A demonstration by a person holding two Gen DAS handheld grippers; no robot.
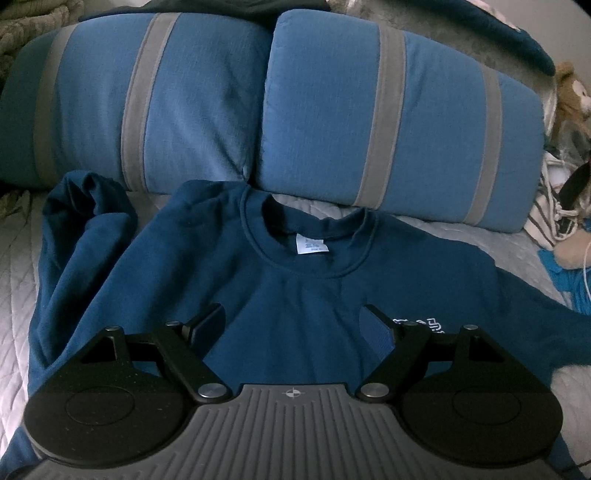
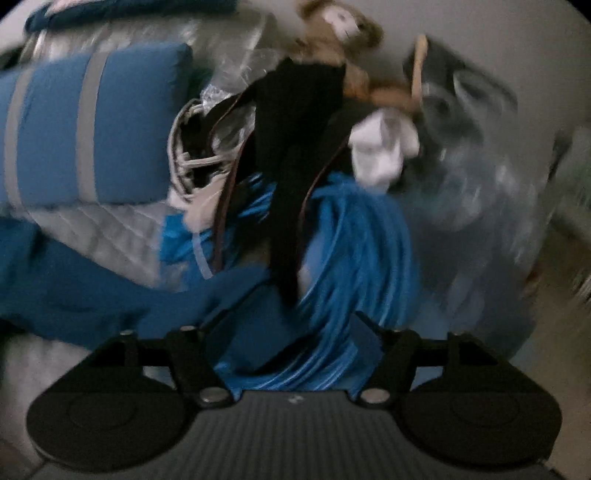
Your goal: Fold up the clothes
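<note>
Sweatshirt [image 1: 295,295]: dark navy-teal, plain, with a white neck label [image 1: 312,244] and white stitched lettering [image 1: 424,325] at the chest.

Pillows [image 1: 388,122]: mid blue, crossed by grey bands.

Bedcover [image 1: 14,266]: pale grey, quilted in a diamond pattern.

Left gripper [image 1: 293,321]: black arms and discs, silver pivot pins, grey ribbed body, blue pads [image 1: 376,332].

Right gripper [image 2: 291,338]: same black and grey with blue pads; view blurred.

Plush toy [image 2: 340,18]: tan-brown, pale face.

Garment [image 2: 295,155] draped ahead of the right gripper: black, reddish edging.

Bright blue fabric [image 2: 351,236] under it, streaked lighter blue.

White cloth [image 2: 380,147] beside.

Striped cloth [image 1: 539,218]: off-white with dark stripes.
</note>
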